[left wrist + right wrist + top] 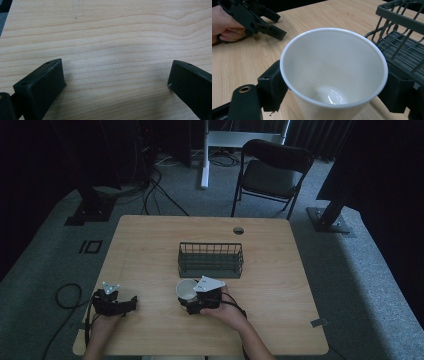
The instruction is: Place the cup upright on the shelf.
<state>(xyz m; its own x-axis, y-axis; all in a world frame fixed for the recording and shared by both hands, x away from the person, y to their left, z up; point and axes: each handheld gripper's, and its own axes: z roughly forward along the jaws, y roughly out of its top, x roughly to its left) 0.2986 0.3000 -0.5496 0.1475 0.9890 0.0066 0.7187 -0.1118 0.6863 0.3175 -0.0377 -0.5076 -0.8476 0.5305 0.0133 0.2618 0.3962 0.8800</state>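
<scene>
A: Over by the desk's front-left corner, the left gripper rests low, jaws wide apart over bare wood.

B: And at the middle, near the front edge, the right gripper has its jaws clamped on the white cup, mouth open and empty.

A: The wire basket sits just beyond it, mid-desk.

empty white cup, upright, just beside the wire basket
</scene>
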